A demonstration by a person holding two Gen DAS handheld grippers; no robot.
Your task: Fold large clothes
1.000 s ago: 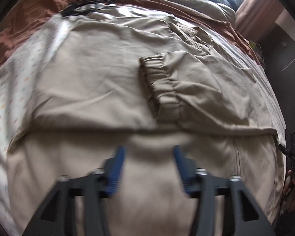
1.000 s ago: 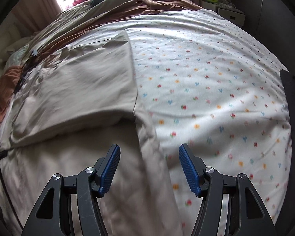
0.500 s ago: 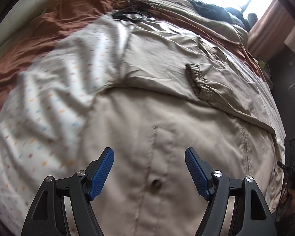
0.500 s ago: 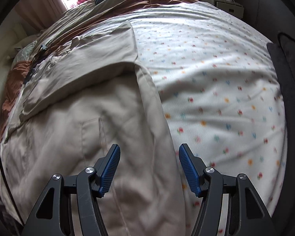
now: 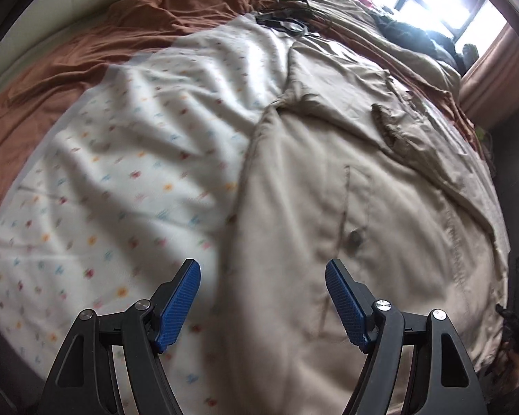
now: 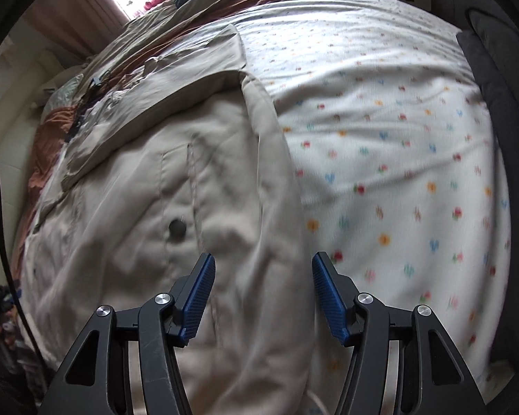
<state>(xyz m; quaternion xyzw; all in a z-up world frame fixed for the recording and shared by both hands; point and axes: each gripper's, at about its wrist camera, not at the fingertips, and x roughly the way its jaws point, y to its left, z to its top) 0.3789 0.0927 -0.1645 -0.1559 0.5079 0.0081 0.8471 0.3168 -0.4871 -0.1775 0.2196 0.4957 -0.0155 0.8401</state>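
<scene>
Edges decide it: our left gripper (image 5: 263, 302) and right gripper (image 6: 263, 297), both released and empty, straddle opposite long sides of the beige cotton jacket (image 5: 363, 180) stretching away across the flower-dotted bed sheet (image 5: 121, 159).

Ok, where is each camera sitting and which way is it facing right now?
Left wrist: on the left gripper, angled down at the beige garment's one side edge beside the patterned sheet; open blue pads show.
Right wrist: on the right gripper, angled down at the garment's opposite edge; open pads show.
Shared: garment, its dark button, sheet.
</scene>
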